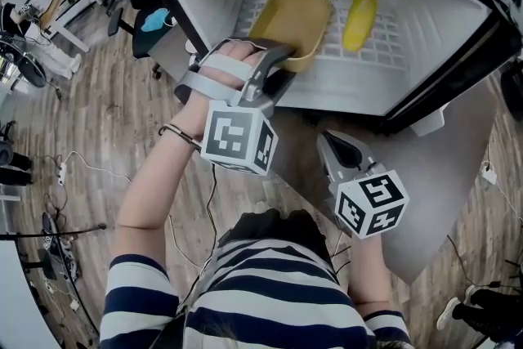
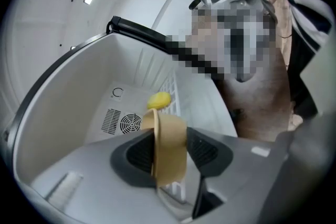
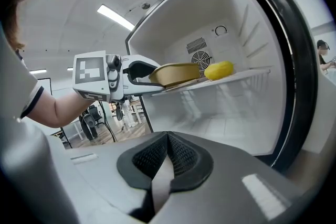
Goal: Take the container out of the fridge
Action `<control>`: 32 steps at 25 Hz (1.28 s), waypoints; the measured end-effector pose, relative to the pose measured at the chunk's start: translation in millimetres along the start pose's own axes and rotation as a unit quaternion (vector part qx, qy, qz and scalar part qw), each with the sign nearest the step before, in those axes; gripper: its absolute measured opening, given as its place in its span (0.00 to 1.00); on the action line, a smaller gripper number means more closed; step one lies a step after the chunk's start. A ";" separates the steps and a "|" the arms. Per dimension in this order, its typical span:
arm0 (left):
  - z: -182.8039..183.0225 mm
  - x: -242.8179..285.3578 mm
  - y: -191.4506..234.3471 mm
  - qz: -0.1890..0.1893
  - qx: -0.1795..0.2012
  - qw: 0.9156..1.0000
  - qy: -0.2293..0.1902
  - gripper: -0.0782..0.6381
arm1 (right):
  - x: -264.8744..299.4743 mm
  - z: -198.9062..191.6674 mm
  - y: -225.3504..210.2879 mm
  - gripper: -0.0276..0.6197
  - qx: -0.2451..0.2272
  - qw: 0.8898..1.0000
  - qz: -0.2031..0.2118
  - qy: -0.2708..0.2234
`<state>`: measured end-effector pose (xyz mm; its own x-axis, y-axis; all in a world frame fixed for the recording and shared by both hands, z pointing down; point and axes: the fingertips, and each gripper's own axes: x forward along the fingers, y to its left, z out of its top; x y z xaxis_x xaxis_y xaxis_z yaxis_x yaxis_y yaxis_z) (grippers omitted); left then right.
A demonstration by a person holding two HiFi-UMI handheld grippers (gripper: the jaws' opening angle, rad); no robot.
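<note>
Currently, the container (image 1: 296, 22) is being pinched at its near rim by the left claw (image 1: 276, 55), its tan wall being squeezed between the two pads. It is sitting on the wire shelf (image 1: 372, 65) inside the open fridge (image 1: 445, 8), near a yellow object (image 1: 359, 20). The right claw (image 1: 333, 145) is being held pressed together, empty, outside the fridge opening.

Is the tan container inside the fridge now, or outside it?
Inside. The container sits on the wire shelf between the fridge walls, and the left gripper is shut on its rim.
</note>
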<state>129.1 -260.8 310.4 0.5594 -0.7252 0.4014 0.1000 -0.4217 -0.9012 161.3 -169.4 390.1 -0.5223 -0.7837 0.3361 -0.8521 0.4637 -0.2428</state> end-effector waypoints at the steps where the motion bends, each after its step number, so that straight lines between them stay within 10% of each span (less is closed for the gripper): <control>1: -0.1 -4.2 0.0 0.002 0.001 1.000 -0.003 0.11 | -0.6 0.2 3.3 0.04 -0.001 1.000 -0.001 0.000; 32: 1.8 -123.8 -56.8 -0.045 0.022 0.987 -0.151 0.11 | -32.2 16.1 43.3 0.04 -0.005 0.998 -0.051 -0.024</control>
<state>55.6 -146.0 311.5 0.7651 -0.4880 0.4201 0.1924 -0.4493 -0.8724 141.8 -130.8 354.1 -0.4301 -0.8462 0.3145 -0.9015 0.3842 -0.1994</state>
